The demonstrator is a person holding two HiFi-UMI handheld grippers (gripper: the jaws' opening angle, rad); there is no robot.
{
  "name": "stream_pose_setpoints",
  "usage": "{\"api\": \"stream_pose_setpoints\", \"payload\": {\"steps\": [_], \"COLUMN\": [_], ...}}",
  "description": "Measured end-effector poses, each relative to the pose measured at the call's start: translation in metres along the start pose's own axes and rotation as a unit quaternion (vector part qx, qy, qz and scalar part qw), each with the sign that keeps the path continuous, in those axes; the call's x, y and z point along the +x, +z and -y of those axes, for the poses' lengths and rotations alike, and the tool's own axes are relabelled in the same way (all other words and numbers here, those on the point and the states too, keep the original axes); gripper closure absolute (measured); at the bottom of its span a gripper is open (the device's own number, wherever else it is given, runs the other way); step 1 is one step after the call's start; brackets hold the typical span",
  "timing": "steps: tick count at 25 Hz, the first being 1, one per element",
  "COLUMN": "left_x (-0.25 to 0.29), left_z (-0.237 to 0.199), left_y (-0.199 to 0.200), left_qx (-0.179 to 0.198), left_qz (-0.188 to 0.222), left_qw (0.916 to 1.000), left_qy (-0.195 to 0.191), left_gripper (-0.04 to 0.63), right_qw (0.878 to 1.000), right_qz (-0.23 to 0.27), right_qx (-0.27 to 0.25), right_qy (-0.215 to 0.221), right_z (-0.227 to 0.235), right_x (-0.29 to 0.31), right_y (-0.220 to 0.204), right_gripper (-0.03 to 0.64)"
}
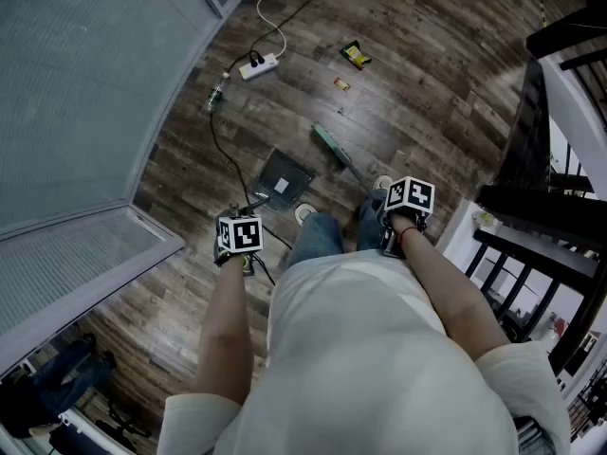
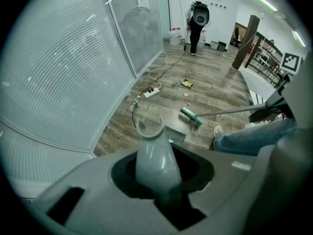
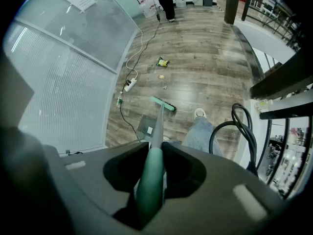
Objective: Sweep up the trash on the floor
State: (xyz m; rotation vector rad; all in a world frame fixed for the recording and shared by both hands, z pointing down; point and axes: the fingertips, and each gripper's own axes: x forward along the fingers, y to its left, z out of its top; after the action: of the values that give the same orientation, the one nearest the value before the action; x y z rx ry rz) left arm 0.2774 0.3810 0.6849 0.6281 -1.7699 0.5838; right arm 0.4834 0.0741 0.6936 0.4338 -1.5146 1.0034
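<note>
Wood floor (image 1: 427, 93) carries a wrapper (image 1: 356, 55) at twelve o'clock. The left gripper (image 1: 242, 249) pinches the dustpan handle (image 2: 154, 163), the right gripper (image 1: 403, 218) the broom (image 1: 329, 144). I would reach beyond the wrapper, then pull back.

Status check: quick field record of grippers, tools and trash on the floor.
left gripper: shut on dustpan handle
right gripper: shut on broom handle
broom head: on the floor, just beyond the dustpan
dustpan: on the floor, one white scrap in it
trash unswept: yellow wrapper, small scrap, both beyond the broom head
obstacle: power strip and cable by the glass wall
</note>
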Motion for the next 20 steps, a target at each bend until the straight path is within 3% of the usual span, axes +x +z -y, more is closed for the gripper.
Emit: {"api": "stream_pose_setpoints", "payload": {"steps": [20], "left_x": [0.0004], "left_z": [-0.003], "left_y": [-0.0008], "left_qx": [0.0], "left_qz": [0.002], "left_qw": [1.0], "left_qy": [-0.002], "left_gripper": [0.492], "right_qw": [1.0], "right_qz": [-0.003], "right_qx": [-0.009], "right_qy": [-0.005], "right_z": [-0.0049], "right_x": [0.0043], "right_y": [-0.0044], "right_gripper": [0.52]}}
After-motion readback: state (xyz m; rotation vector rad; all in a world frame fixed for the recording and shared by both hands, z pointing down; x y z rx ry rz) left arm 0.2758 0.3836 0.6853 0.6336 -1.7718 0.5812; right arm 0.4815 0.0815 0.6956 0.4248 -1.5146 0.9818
